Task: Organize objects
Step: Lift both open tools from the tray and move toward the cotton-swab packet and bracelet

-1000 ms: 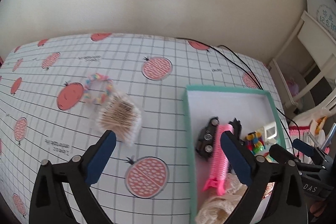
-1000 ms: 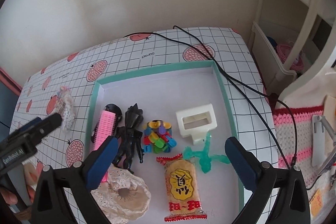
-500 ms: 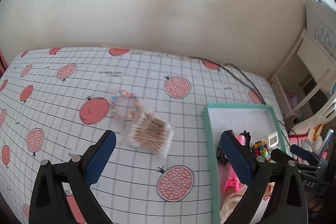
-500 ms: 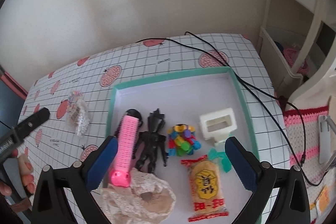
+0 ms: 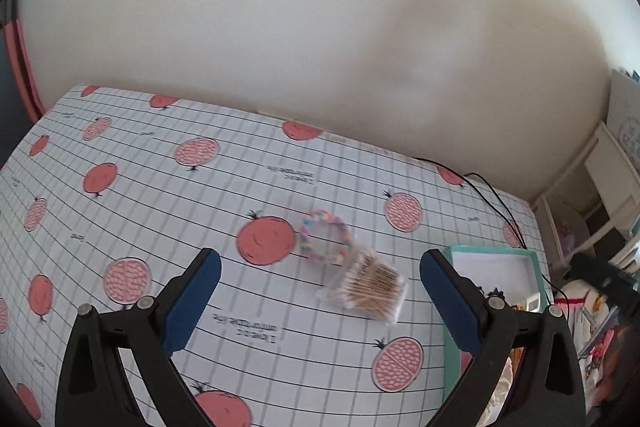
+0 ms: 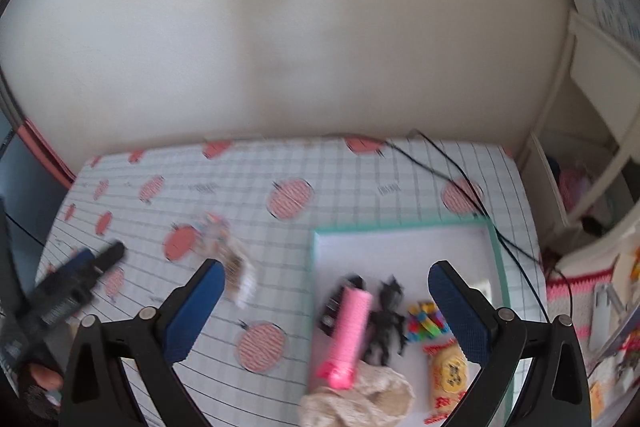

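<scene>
Jaws on your left gripper (image 5: 320, 301) stand wide apart and empty above the table (image 5: 160, 211), and just beyond them a clear pack of cotton swabs (image 5: 370, 287) lies touching a pastel braided bracelet (image 5: 324, 237). Your right gripper (image 6: 326, 309) is likewise spread wide with nothing in it, over the near edge of the green-rimmed tray (image 6: 400, 225), where a pink hair roller (image 6: 348, 335), black toy figure (image 6: 386, 319), colourful clips (image 6: 426, 321) and snack packet (image 6: 448, 373) lie.
</scene>
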A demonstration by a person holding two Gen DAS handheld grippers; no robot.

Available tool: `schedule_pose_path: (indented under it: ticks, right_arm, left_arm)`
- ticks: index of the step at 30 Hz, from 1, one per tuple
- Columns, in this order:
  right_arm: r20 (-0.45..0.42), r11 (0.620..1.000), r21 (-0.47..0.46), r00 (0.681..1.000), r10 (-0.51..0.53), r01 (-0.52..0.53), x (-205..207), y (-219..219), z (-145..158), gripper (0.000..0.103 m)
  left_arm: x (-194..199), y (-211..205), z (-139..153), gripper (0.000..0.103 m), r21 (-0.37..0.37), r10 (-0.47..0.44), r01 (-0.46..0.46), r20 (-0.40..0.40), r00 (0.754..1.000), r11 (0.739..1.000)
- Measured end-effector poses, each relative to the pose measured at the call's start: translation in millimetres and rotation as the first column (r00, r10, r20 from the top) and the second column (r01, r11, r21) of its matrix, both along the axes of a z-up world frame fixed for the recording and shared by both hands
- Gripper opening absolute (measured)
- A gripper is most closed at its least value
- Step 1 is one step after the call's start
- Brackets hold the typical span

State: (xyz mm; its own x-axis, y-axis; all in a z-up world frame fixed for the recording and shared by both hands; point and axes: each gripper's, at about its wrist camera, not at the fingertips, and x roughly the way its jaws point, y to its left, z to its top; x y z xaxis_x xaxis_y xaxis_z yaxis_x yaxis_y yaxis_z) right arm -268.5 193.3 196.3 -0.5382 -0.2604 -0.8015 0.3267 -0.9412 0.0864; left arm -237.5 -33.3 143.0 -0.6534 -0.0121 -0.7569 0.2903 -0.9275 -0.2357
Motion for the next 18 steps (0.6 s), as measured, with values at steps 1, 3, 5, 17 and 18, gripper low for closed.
schedule_pose_path:
  ticks: [1,3,5,17,18]
  right_arm:
    - [-0.005,1.0,-0.006,1.0,0.005,-0.005,-1.7,-8.2,5.8,0.103]
    - [-0.01,1.0,-0.01,1.0,0.011,-0.011,-4.3,-22.4,13.5,0.103]
    - [-0.011,1.0,-0.012,1.0,0.024,-0.024,-7.2,-35.6,18.4,0.103]
    - [0.019,0.997,0.055,0.999,0.047,-0.048,-44.3,-91.6,-22.2,0.103]
    - [0.029,0.997,0.064,0.998,0.047,-0.049,-47.3,-93.7,-31.9,0.103]
  left_arm:
    - [-0.9,-3.6,1.5,0.1,-0.003,0.008,-0.008,0.0,1.0,1.0]
    - [-5.3,-12.1,2.5,0.1,0.006,0.021,-0.021,0.006,1.0,1.0]
    - [-10.9,-19.8,1.7,0.1,0.022,0.035,-0.036,0.009,0.999,0.999]
    - [-49.7,-57.3,-44.5,0.1,0.077,0.085,-0.087,0.029,0.996,0.993]
    - [-52.7,-58.6,-49.8,0.1,0.08,0.081,-0.083,0.03,0.996,0.993]
